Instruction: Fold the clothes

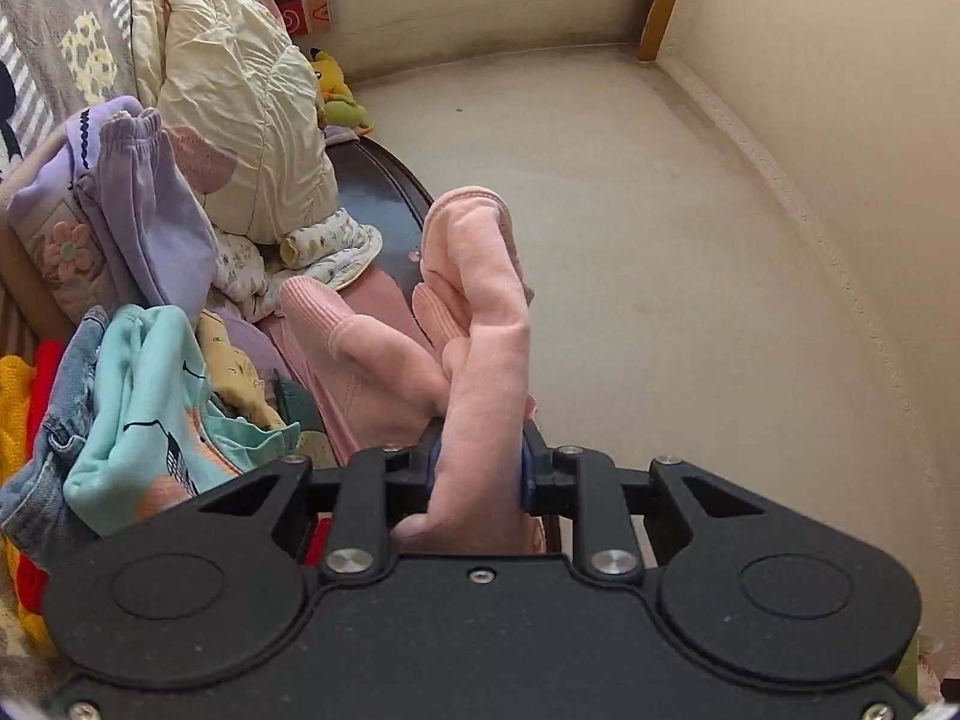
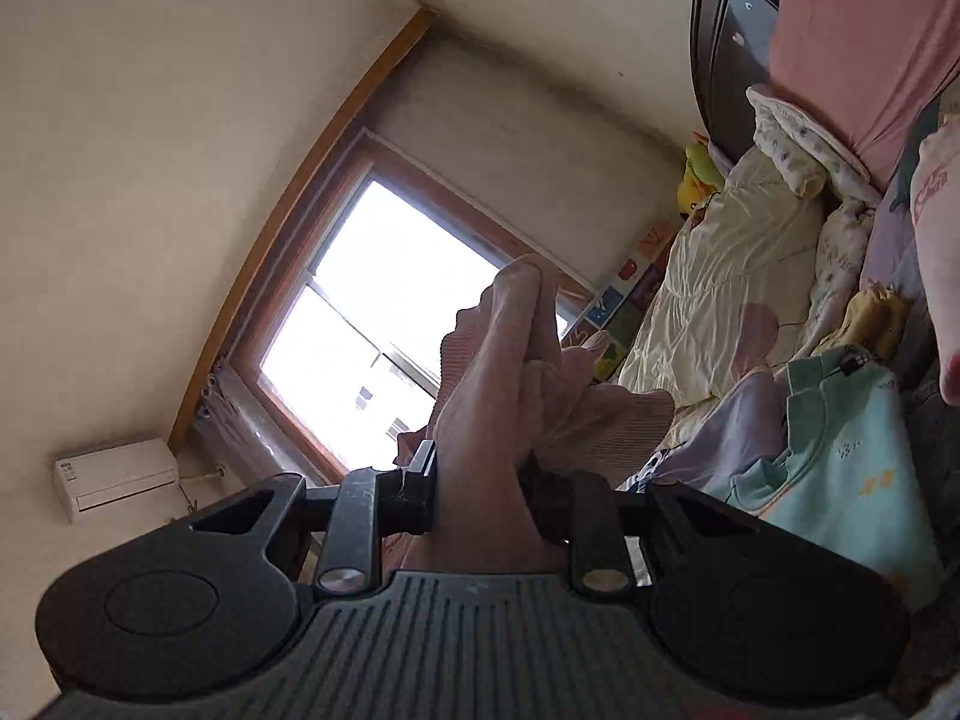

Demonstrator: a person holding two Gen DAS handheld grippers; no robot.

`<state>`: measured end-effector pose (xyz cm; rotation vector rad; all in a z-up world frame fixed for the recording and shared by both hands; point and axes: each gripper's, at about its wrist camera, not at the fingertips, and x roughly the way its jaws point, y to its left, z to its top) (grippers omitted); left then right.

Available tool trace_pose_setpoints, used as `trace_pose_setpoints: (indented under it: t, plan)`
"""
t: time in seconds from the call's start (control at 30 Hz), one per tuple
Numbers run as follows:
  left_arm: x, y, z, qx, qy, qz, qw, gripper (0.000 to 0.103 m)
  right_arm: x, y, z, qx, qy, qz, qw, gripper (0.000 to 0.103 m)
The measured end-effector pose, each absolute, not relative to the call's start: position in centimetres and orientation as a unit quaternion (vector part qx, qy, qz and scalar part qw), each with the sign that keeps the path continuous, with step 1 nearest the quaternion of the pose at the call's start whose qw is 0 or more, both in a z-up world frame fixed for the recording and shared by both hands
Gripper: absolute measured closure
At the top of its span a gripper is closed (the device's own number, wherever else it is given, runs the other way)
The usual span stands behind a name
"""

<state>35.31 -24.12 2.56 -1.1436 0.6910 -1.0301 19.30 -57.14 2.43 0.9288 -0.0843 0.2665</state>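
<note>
Both grippers pinch one pink knit garment [image 1: 480, 324] — left hand-held gripper [image 1: 480, 468] at lower centre, right hand-held gripper [image 2: 480, 480] likewise. The cloth rises from each pinch toward frame centre, lifted above the bed's clothes pile [image 1: 150, 372].

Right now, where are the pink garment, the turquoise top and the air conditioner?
pink garment [image 1: 486, 324], left wrist view, bunched fold above the jaws.
turquoise top [image 1: 150, 384], left wrist view, its front.
air conditioner [image 2: 117, 480], right wrist view, front panel.
</note>
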Motion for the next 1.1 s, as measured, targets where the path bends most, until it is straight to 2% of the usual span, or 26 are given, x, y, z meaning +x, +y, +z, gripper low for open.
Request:
trace_pose_setpoints:
  t: [0.03,0.07,0.13,0.17,0.23,0.3,0.4,0.43,0.5,0.57,0.67,0.8,0.87,0.93,1.1]
  plan:
    - [35.9,-25.0,1.4,-0.483,0.345,-0.426,0.683,0.061,20.4,-58.2,2.6,0.436,-0.030,0.099,0.894,0.073]
    - [36.4,-25.7,0.2,-0.455,0.385,-0.394,0.700,0.051,21.6,-59.0,2.5,0.414,-0.002,0.052,0.909,0.061]
    - [34.5,-23.8,-1.6,-0.429,0.378,-0.366,0.734,0.051,23.4,-59.8,1.7,0.365,0.078,-0.052,0.926,0.041]
    - [33.4,-22.5,-2.1,-0.434,0.361,-0.366,0.740,0.047,23.4,-59.8,1.1,0.339,0.102,-0.083,0.932,0.035]
    - [30.9,-19.9,-2.8,-0.438,0.324,-0.363,0.756,0.040,21.8,-58.7,0.1,0.287,0.095,-0.116,0.946,0.034]
    - [28.5,-17.7,-3.1,-0.421,0.299,-0.368,0.773,0.035,19.8,-57.1,-0.4,0.247,0.073,-0.125,0.958,0.030]
    - [25.5,-15.5,-3.3,-0.368,0.303,-0.369,0.798,0.029,17.5,-54.7,-1.7,0.220,0.060,-0.100,0.969,0.027]
    - [24.6,-14.9,-3.3,-0.348,0.306,-0.367,0.807,0.024,16.8,-53.8,-2.2,0.217,0.061,-0.083,0.971,0.026]
    - [22.2,-13.2,-3.4,-0.306,0.319,-0.352,0.825,0.016,15.4,-51.4,-3.1,0.220,0.084,-0.036,0.971,0.020]
    - [19.7,-11.3,-3.5,-0.266,0.327,-0.321,0.848,0.013,14.0,-48.5,-3.4,0.232,0.129,0.030,0.964,0.012]
    - [16.3,-8.3,-3.7,-0.223,0.337,-0.248,0.880,0.006,12.6,-43.9,-4.6,0.270,0.179,0.115,0.939,0.011]
    - [12.6,-5.4,-2.8,-0.143,0.340,-0.146,0.918,0.004,11.3,-38.4,-5.8,0.308,0.235,0.157,0.908,0.007]
    - [10.8,-4.2,-2.1,-0.107,0.328,-0.101,0.933,0.003,10.6,-36.0,-5.7,0.312,0.254,0.174,0.899,0.001]
    - [9.1,-3.0,-1.5,-0.086,0.304,-0.072,0.946,0.000,9.4,-33.3,-5.1,0.299,0.268,0.196,0.895,0.001]
    - [5.5,-0.2,0.0,-0.062,0.269,-0.030,0.961,0.000,7.8,-28.6,-2.5,0.239,0.293,0.219,0.900,0.000]
